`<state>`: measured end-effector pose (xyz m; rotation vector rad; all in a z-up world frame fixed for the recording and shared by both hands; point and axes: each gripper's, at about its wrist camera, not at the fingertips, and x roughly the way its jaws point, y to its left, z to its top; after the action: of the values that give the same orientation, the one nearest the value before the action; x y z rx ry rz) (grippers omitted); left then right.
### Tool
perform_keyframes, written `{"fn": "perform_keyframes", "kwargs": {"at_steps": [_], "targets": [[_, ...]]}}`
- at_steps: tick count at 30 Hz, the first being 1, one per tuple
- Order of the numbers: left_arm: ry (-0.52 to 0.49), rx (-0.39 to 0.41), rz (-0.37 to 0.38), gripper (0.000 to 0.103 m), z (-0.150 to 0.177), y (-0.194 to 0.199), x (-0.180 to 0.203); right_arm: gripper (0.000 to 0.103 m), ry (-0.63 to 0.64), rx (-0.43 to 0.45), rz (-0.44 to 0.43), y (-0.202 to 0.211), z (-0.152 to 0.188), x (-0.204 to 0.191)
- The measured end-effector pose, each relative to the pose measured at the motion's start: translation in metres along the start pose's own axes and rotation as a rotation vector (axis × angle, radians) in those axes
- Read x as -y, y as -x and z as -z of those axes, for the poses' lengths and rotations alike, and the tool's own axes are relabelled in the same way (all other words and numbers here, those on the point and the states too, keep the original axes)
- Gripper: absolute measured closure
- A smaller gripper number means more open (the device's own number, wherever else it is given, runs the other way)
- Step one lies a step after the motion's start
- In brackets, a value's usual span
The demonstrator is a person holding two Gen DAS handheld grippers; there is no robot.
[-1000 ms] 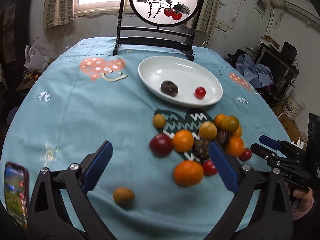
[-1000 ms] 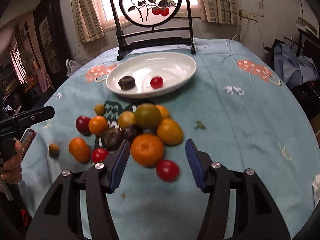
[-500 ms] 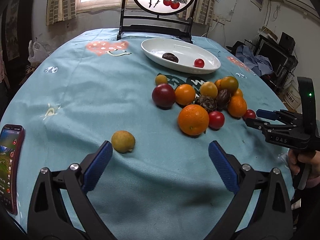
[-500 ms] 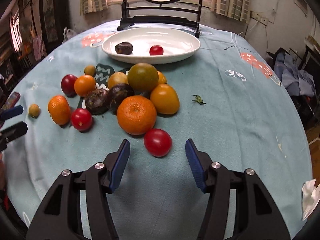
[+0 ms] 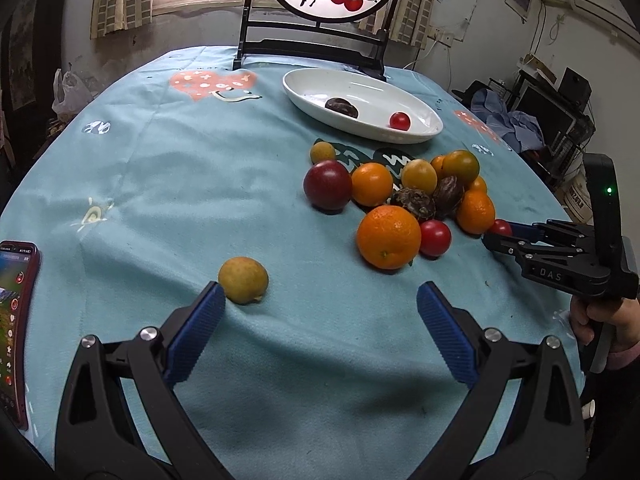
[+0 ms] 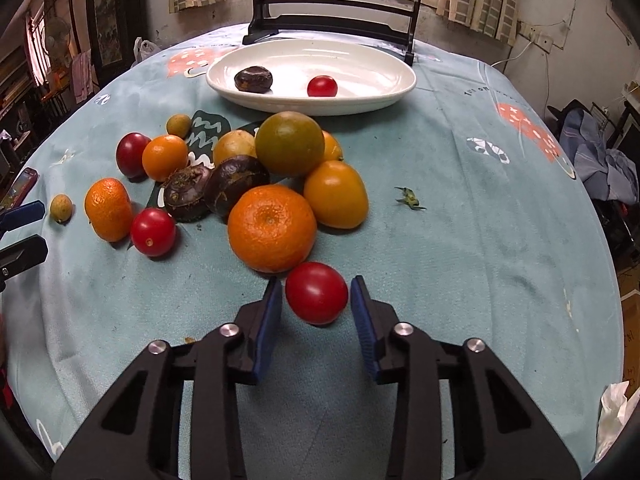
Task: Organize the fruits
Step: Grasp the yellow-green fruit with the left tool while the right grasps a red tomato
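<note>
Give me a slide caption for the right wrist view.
Right gripper closing around a red tomato beside piled fruit.

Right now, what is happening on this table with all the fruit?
A person holds a gripper in each hand and is sorting fruit from a pile on the blue tablecloth into a white dish. The right gripper is closing around a red tomato at the near edge of the pile. The left gripper is open, with a small yellow-brown fruit by its left finger. The dish already holds a dark fruit and a small tomato.
</note>
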<state>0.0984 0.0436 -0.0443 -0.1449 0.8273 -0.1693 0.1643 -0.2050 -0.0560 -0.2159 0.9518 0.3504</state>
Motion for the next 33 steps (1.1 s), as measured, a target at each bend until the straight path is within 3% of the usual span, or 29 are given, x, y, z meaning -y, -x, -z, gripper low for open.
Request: {"fn": "perform_keyframes", "kwargs": {"at_steps": [5,11,16,20,22,25,33], "targets": [[0.009,-0.002,0.024,0.005,-0.001,0.002,-0.006,0.073,-0.056,0.025,0.024,0.009,0.005,0.004],[0.002,0.009,-0.080,0.009,-0.008,0.003,-0.026,0.073,-0.148,0.087,-0.040,0.031,0.024,0.005],[-0.004,-0.035,-0.088,0.036,-0.011,-0.009,-0.030,0.073,-0.141,0.065,-0.058,0.027,0.031,-0.002],[-0.037,-0.044,-0.090,0.045,-0.011,-0.011,-0.025,0.073,-0.152,0.070,-0.067,0.029,0.032,-0.001],[-0.047,-0.058,-0.086,0.056,-0.010,-0.014,-0.023,0.073,-0.156,0.070,-0.068,0.029,0.032,-0.001],[-0.053,-0.058,-0.089,0.062,-0.012,-0.014,-0.024,0.073,-0.160,0.066,-0.072,0.028,0.033,-0.001],[-0.119,-0.113,-0.144,0.065,-0.008,-0.022,-0.020,0.073,-0.177,0.066,-0.088,0.027,0.033,0.002]]}}
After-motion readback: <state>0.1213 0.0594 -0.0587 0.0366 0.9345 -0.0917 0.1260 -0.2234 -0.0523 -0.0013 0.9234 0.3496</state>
